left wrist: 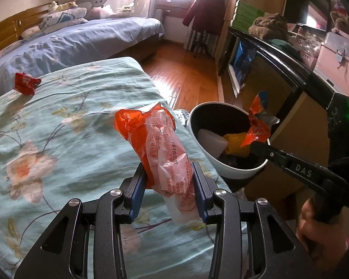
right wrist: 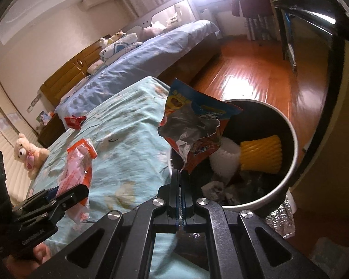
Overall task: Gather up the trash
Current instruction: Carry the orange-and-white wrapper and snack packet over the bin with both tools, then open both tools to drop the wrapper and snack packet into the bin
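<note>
My left gripper is shut on an orange and clear plastic wrapper, held above the floral bedspread. My right gripper is shut on a crumpled orange and blue snack bag with a silver lining, held over the rim of the white trash bin. The bin stands beside the bed and holds yellow and white foam netting. In the left wrist view the right gripper reaches over the bin with the snack bag. A small red wrapper lies on the bedspread farther back.
A second bed with blue sheets stands behind. A black-framed cabinet runs along the right, next to the bin. Wooden floor lies between them. A teddy bear sits at the bed's far side. A hand holds the right gripper.
</note>
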Demonstrator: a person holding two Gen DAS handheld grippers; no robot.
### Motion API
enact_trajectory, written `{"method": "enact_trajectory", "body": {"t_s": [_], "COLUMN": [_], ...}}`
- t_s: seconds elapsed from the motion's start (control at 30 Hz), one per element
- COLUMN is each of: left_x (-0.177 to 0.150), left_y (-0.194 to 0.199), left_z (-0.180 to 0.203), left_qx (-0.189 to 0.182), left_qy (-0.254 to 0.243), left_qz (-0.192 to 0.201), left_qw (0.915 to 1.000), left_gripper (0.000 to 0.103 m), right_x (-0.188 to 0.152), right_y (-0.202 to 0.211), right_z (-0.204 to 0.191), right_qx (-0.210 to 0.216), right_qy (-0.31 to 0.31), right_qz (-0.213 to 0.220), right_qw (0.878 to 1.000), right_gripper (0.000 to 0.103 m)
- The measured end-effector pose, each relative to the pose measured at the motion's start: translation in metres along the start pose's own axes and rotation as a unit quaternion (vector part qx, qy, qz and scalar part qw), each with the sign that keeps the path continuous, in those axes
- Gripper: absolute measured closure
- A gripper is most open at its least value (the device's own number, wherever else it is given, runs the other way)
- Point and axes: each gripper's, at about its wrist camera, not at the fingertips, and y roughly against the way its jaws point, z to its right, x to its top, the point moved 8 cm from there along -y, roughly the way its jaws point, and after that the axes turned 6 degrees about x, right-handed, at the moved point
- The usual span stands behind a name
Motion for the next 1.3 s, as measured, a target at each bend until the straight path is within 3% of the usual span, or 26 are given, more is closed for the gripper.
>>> {"method": "enact_trajectory", "body": {"t_s": [1.3], "left_x": [0.029], "left_y": [-0.056], "left_z": [0.093], "left_qx": [-0.050], "left_qy": [-0.073], "left_qz": [-0.030], "left_qw": [0.9956], "left_gripper": [0.066], "right_x": [0.013], "right_y": [-0.010], "right_z": [0.071], "right_qx": [-0.030], "right_qy": [-0.042], "right_qz": [-0.019], "right_qw": [0.998], "right_gripper": [0.102]}}
